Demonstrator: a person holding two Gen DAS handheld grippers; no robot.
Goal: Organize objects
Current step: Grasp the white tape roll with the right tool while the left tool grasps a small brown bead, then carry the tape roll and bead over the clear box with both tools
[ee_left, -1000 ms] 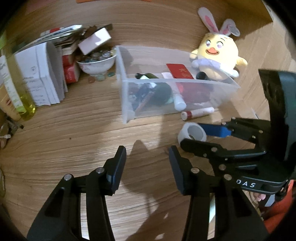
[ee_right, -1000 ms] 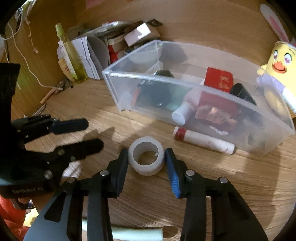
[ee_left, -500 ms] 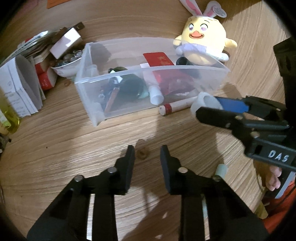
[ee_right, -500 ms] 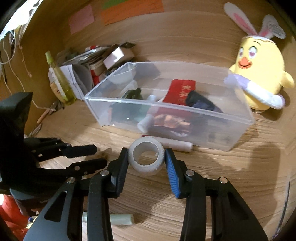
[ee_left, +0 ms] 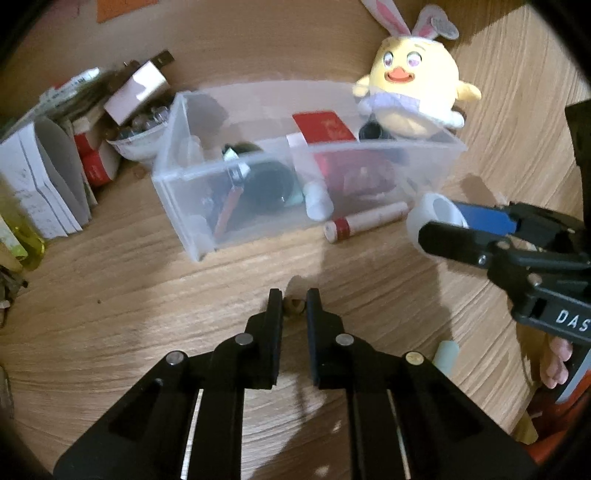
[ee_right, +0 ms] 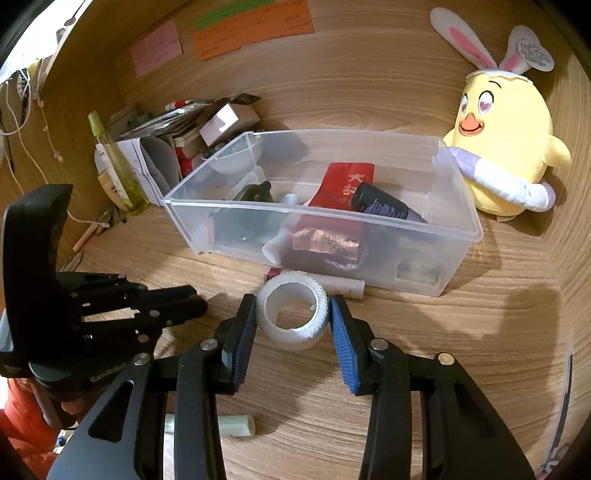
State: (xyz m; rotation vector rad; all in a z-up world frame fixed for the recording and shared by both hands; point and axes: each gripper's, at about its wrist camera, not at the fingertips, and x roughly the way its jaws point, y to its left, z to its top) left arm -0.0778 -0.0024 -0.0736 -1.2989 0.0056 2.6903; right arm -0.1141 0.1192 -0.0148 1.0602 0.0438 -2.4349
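Observation:
My right gripper [ee_right: 292, 314] is shut on a white tape roll [ee_right: 293, 314] and holds it above the desk, just in front of the clear plastic bin [ee_right: 458, 229]. The roll also shows in the left wrist view [ee_left: 436, 218], held by the right gripper [ee_left: 448, 225]. My left gripper [ee_left: 294, 301] is shut on a small brown bead-like thing [ee_left: 294, 303] down at the desk surface. The bin [ee_left: 173, 181] holds a red booklet [ee_right: 347, 182], a black tube [ee_right: 384, 206] and other items. A white marker with a red band [ee_left: 365, 221] lies against the bin's front.
A yellow chick plush [ee_right: 506, 147] stands right of the bin. Books, boxes and a bowl [ee_left: 140, 140] crowd the back left, with a yellow-green bottle [ee_right: 114, 162]. A pale tube [ee_right: 236, 424] lies on the desk near me. Sticky notes [ee_right: 255, 26] hang on the back wall.
My right gripper has lifted the tape roll off the desk and drawn back from the bin. My left gripper has closed from wide open onto the small brown thing.

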